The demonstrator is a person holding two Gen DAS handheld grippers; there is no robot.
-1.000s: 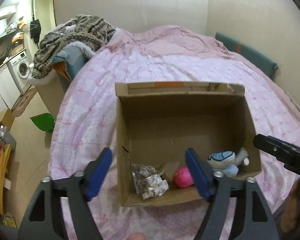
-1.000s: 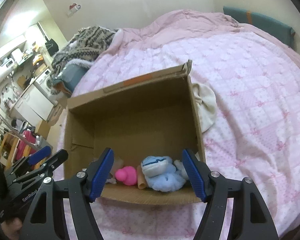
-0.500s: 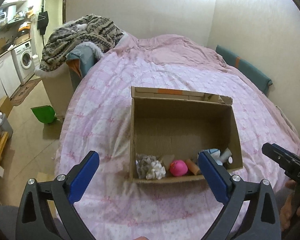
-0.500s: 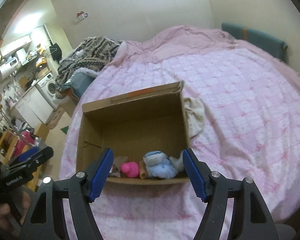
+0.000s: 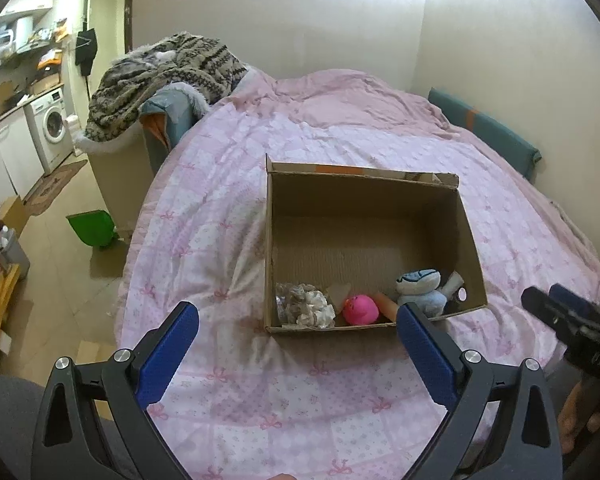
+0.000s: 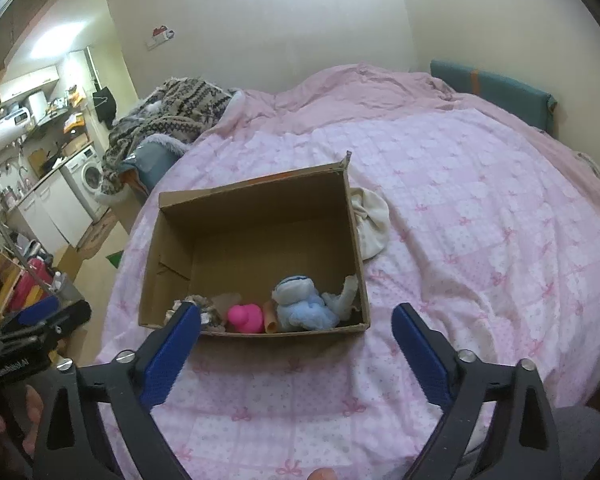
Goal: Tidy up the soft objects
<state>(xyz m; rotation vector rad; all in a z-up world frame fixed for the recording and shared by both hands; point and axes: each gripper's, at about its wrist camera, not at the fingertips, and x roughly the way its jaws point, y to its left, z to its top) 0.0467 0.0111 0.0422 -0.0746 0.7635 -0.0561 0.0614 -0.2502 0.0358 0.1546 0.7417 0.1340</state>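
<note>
In the left wrist view, the left gripper (image 5: pixel 298 326) is pointing downward over the pink patterned bed cover (image 5: pixel 220 240) with fingers released and empty; the brown open cardboard box (image 5: pixel 470 232) with the pink round soft toy (image 5: pixel 362 309) is lying just beyond the fingertips, so the next reach should be going straight forward. In the right wrist view, the right gripper (image 6: pixel 296 326) is tilting down likewise, its jaws are opening with nothing between them, and the cream crumpled cloth (image 6: pixel 374 226) beyond the right finger, touching the box outside, is probably the next thing to collect.

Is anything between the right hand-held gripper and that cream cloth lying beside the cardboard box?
Nothing visible: only bare pink bedspread lies between the right hand-held gripper and the cream cloth against the open cardboard box's right wall.
</note>
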